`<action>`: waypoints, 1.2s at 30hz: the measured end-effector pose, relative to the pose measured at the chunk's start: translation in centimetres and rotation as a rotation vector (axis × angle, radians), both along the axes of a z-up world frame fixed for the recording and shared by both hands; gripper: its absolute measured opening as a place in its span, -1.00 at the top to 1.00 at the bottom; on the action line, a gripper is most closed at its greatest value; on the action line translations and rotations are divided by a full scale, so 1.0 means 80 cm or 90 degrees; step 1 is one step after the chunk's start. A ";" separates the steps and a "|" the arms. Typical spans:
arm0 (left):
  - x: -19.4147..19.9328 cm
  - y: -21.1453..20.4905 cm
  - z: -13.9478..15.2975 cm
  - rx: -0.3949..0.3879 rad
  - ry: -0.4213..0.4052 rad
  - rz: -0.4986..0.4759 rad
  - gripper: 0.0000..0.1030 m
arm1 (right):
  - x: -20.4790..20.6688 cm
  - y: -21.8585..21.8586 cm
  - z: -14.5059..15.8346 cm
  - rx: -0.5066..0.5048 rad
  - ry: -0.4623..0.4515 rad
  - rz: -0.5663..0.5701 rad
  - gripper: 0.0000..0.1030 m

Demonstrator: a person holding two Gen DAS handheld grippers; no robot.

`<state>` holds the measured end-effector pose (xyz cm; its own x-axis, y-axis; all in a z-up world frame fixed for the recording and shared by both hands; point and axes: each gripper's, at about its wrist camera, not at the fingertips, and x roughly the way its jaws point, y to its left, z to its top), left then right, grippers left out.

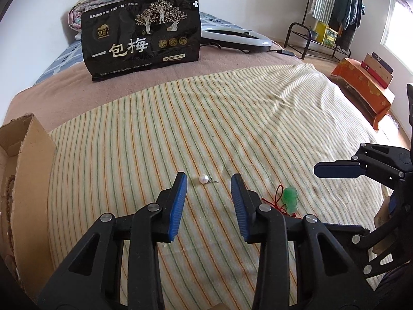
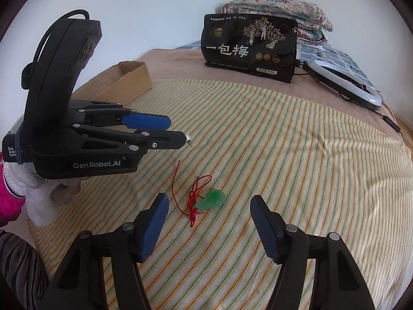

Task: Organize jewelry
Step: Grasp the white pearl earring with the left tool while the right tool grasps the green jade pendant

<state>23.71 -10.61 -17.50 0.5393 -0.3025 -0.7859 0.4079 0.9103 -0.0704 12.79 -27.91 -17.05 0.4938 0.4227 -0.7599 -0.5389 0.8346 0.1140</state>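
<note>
A white pearl earring [image 1: 204,179] lies on the striped towel [image 1: 180,118], just ahead of my open, empty left gripper [image 1: 208,180]. In the right wrist view the left gripper [image 2: 178,129] hides most of the pearl [image 2: 189,138]. A green jade pendant [image 2: 211,199] on a red cord [image 2: 193,196] lies on the towel [image 2: 284,155] between the tips of my open, empty right gripper [image 2: 209,201]. The pendant also shows in the left wrist view [image 1: 290,196], with the right gripper [image 1: 338,169] at the right edge.
A cardboard box [image 1: 23,155] stands at the left edge of the towel, also in the right wrist view [image 2: 129,80]. A black snack bag [image 1: 142,33] stands at the back of the bed. A ring light [image 1: 237,37] lies behind it. A folded quilt [image 2: 276,13] is farther back.
</note>
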 end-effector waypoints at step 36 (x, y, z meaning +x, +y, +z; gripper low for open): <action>0.009 -0.010 -0.020 0.028 -0.018 -0.021 0.70 | 0.010 0.015 -0.022 -0.034 0.003 0.024 0.70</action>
<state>24.40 -11.38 -19.13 0.5519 -0.2857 -0.7834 0.4395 0.8981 -0.0179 13.59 -26.70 -18.82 0.4739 0.4006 -0.7842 -0.5702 0.8182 0.0734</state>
